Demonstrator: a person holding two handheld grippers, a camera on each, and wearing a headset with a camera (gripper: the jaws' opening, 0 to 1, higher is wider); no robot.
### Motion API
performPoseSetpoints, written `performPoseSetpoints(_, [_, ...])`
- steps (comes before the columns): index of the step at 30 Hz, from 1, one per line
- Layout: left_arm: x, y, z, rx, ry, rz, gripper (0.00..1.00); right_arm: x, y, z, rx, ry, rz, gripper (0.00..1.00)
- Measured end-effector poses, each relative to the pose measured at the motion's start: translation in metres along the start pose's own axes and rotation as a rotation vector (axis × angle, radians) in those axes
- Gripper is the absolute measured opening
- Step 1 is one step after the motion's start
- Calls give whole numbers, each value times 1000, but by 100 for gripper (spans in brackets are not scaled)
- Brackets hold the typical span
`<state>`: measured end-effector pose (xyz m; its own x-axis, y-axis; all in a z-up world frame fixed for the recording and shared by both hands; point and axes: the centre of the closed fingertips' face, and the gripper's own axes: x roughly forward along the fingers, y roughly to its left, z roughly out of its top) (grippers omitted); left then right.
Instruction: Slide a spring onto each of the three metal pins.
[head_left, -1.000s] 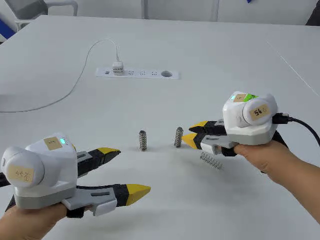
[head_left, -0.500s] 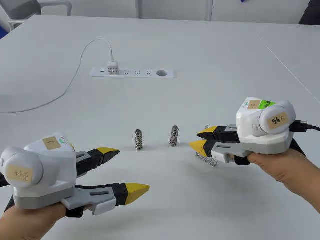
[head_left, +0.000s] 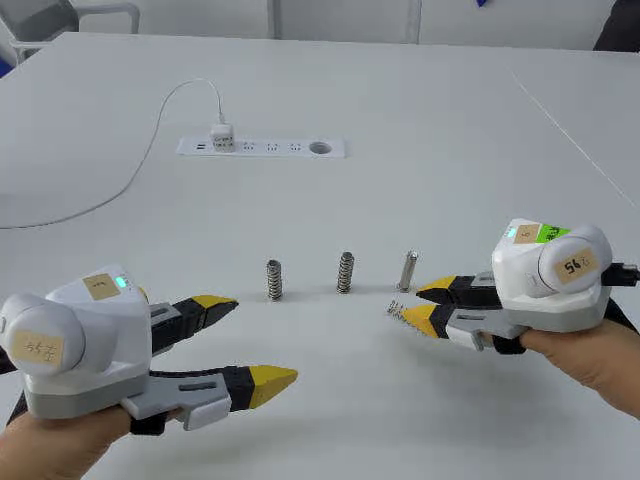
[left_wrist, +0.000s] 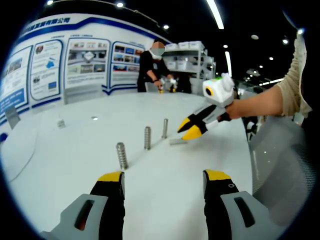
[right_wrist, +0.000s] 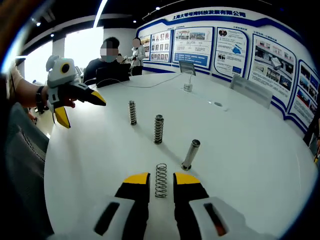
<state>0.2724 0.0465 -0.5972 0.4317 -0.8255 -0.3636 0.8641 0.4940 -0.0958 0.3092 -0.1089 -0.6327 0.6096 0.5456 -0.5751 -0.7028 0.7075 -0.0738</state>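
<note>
Three pins stand in a row on the white table. The left pin (head_left: 274, 280) and the middle pin (head_left: 345, 272) each carry a spring. The right pin (head_left: 408, 271) is bare metal. A loose spring (head_left: 397, 311) lies flat on the table just in front of it. My right gripper (head_left: 420, 303) is open, low over the table, its tips at the loose spring. In the right gripper view the loose spring (right_wrist: 161, 180) lies between the jaws without touching them, with the bare pin (right_wrist: 190, 154) just beyond. My left gripper (head_left: 250, 340) is held open at the near left with nothing in it.
A white power strip (head_left: 262, 147) with a plugged-in charger and a cable running left lies farther back on the table. Wide bare tabletop surrounds the pins. People stand at the far end of the table in the gripper views.
My right gripper has drawn back to the right, away from the middle pin, so the bare third pin now shows. The loose spring still lies on the table. The left gripper has stayed put.
</note>
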Motion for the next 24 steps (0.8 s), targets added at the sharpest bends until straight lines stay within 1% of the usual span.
performPoseSetpoints(5, [1,-2,0,1,4,-4,64,1,-1,-14,23,17,-6,19])
performPoseSetpoints(9, [1,-2,0,5,6,-3,64,1,0,-21,33,31,-3,19])
performPoseSetpoints(17, [1,-2,-1,3,9,-2,63,2,1,-25,54,33,1,19])
performPoseSetpoints(20, [1,-3,-2,1,12,-3,63,3,1,-25,70,22,4,18])
performPoseSetpoints(24, [1,-4,-2,1,13,-6,62,2,1,-25,84,14,5,15])
